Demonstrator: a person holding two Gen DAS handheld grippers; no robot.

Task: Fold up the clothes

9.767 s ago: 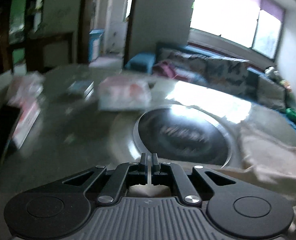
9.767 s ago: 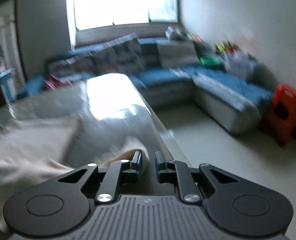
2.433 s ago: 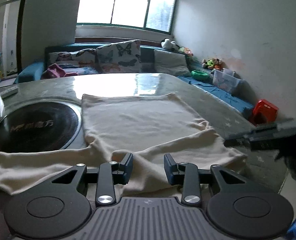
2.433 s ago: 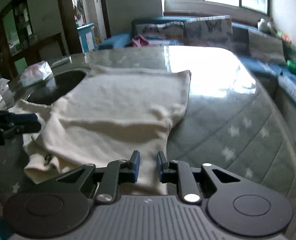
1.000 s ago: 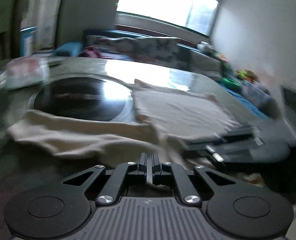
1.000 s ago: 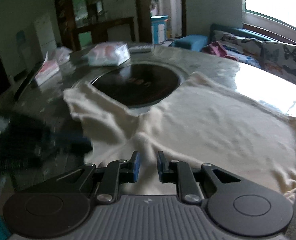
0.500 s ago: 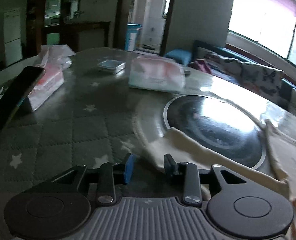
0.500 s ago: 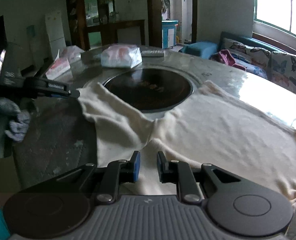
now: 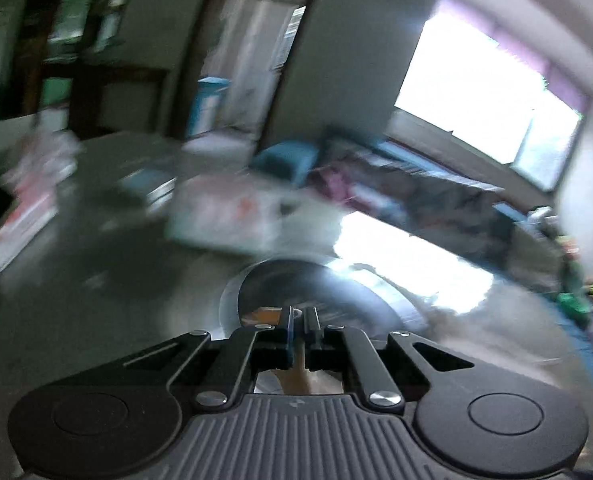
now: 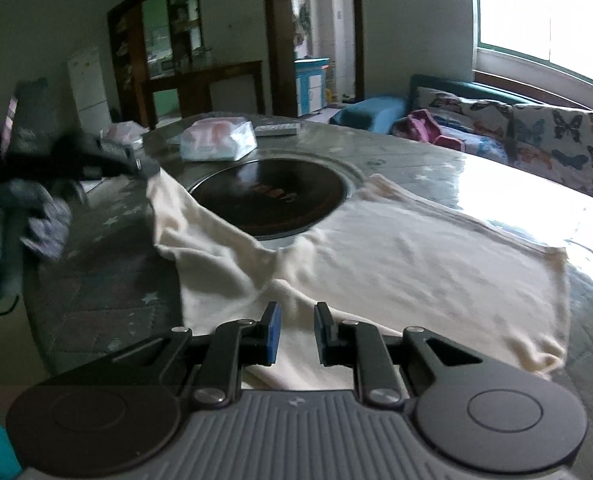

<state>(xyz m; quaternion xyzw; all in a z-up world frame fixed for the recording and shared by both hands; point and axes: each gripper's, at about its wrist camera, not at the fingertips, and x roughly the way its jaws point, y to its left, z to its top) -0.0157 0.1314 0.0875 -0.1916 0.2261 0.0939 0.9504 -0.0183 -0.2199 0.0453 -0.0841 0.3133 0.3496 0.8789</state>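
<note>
Cream garment (image 10: 396,256) lies spread on the surface (image 10: 436,156), one sleeve lifted by the left hand-held gripper (image 10: 138,165), clamped on its cuff, likely to fold it inward. Right hand-held gripper (image 10: 295,332) stands slightly apart over the near edge, gripping nothing.

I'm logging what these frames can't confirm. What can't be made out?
- Left wrist view: motion blur smears the packets and cooktop.
- Left gripper, right wrist view: blurred, so its grip on the sleeve is unclear.
- Shirt, near edge: hidden behind the right gripper.
</note>
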